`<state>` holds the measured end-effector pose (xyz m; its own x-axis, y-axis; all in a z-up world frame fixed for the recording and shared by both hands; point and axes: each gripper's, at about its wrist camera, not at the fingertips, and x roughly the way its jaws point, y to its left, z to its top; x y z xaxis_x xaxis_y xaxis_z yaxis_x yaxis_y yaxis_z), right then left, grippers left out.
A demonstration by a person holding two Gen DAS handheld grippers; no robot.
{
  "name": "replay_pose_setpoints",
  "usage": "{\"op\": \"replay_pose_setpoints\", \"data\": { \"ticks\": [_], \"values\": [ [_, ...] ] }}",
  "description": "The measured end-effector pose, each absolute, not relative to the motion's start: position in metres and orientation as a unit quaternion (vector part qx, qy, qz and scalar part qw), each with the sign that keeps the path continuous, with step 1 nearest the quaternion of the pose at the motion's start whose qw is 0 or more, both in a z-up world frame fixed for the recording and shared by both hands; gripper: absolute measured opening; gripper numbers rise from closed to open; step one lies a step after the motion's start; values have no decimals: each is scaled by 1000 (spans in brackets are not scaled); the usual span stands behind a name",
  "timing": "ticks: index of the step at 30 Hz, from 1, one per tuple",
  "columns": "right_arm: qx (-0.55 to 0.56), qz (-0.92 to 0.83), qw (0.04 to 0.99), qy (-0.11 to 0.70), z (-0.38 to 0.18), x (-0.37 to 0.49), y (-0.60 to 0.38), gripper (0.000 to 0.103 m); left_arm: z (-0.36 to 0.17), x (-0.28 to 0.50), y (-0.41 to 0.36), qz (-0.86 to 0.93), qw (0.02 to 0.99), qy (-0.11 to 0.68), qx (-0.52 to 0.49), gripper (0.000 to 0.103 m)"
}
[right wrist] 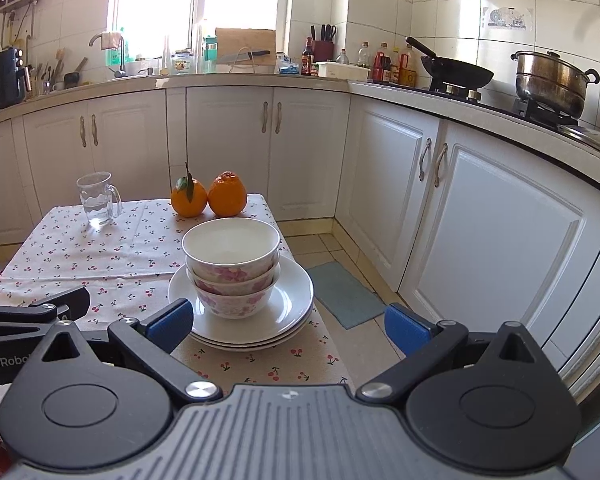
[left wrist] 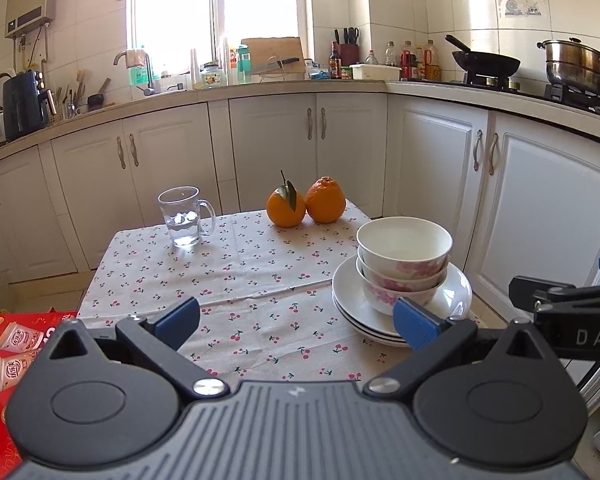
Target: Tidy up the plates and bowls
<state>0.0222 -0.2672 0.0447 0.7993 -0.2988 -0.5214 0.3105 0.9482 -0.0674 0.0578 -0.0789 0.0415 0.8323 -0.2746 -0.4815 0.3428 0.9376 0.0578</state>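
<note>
Three white bowls with pink flowers (left wrist: 403,264) (right wrist: 231,268) are nested upright on a stack of white plates (left wrist: 456,294) (right wrist: 296,296) at the table's right edge. My left gripper (left wrist: 296,318) is open with nothing between its blue pads, hovering over the cloth just left of the stack; its right pad (left wrist: 414,322) overlaps the plates' near rim in the view. My right gripper (right wrist: 288,326) is open and empty too, just in front of the stack, with its left pad (right wrist: 170,322) near the plates' left rim. Each gripper's body shows at the edge of the other's view.
A glass mug (left wrist: 184,216) with a little water and two oranges (left wrist: 306,206) stand at the far side of the cherry-print tablecloth (left wrist: 236,280). A red box (left wrist: 8,344) lies at the near left. White cabinets (right wrist: 480,216) and a floor mat (right wrist: 342,292) are to the right.
</note>
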Motion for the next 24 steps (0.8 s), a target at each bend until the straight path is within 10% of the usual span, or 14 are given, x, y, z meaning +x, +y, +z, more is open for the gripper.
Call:
{"op": "replay_pose_setpoints", "data": {
  "ticks": [24],
  "values": [
    [-2,-164,951,263,48,21,-261,103,46,58,-76,-158,955,241,68,102]
  ]
}}
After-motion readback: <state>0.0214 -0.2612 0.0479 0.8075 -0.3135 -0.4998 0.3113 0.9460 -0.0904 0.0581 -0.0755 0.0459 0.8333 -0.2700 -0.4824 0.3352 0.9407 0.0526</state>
